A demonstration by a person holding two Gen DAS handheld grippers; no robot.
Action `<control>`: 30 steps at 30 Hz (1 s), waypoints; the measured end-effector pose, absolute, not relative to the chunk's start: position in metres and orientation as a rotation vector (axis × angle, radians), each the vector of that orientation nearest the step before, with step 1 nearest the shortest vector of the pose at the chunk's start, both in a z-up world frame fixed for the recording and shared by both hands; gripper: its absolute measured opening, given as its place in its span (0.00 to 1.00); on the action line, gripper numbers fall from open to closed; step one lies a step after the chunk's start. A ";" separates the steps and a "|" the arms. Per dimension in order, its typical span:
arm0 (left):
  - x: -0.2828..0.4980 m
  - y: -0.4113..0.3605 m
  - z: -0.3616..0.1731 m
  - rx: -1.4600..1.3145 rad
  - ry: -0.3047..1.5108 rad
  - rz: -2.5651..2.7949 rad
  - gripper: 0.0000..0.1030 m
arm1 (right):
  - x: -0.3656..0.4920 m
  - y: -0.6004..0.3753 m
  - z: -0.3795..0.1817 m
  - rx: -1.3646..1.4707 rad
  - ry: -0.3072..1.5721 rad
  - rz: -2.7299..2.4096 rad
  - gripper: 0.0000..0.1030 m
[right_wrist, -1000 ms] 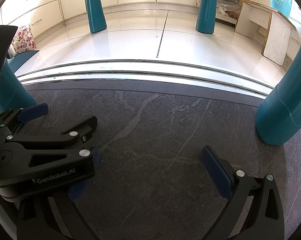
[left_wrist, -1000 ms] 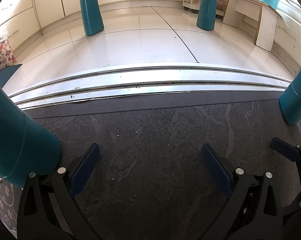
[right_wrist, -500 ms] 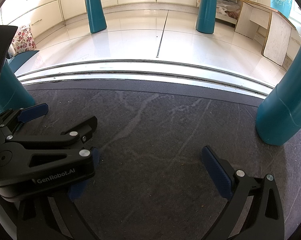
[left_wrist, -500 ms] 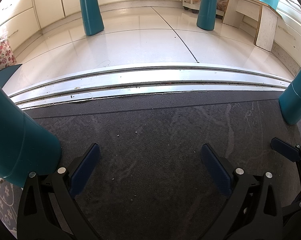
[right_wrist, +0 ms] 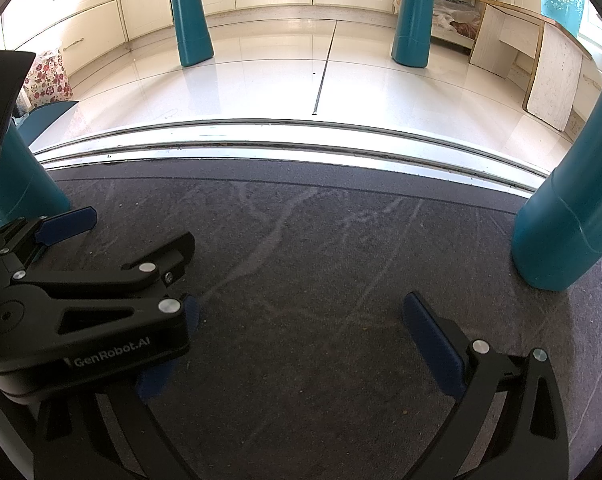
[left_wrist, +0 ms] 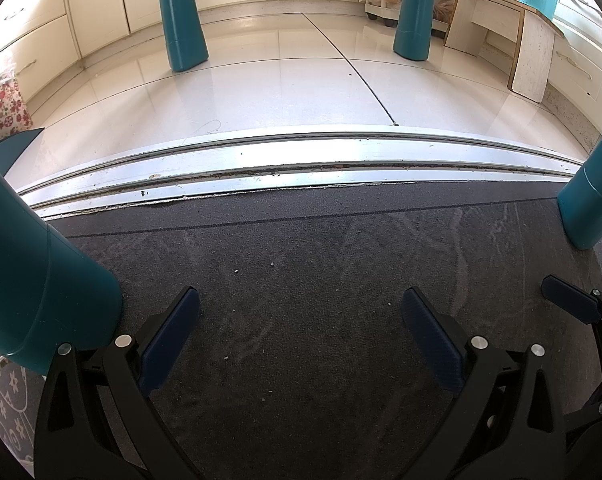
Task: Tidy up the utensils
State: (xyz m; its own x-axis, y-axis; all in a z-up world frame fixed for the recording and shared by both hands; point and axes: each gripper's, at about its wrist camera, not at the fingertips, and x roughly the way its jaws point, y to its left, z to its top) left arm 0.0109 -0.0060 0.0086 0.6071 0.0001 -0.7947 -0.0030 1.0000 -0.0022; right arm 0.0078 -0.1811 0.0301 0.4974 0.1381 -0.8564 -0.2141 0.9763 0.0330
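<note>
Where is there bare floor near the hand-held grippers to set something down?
Free: the dark carpet ahead of both, bordered by the metal door track and two teal legs; also white tile beyond. Crowded: the left hand-held gripper overlaps the right hand-held gripper.

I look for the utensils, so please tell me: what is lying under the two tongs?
Under the left tongs and right tongs only bare dark carpet shows, no utensils. The black frames cover the carpet beneath them.
</note>
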 end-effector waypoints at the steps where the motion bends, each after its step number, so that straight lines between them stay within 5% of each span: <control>1: 0.010 -0.006 0.009 -0.003 0.918 0.002 0.94 | 0.008 -0.182 0.031 -0.081 1.029 0.213 0.95; 30: 0.011 -0.006 0.009 -0.003 0.918 0.002 0.94 | 0.008 -0.182 0.031 -0.081 1.029 0.213 0.95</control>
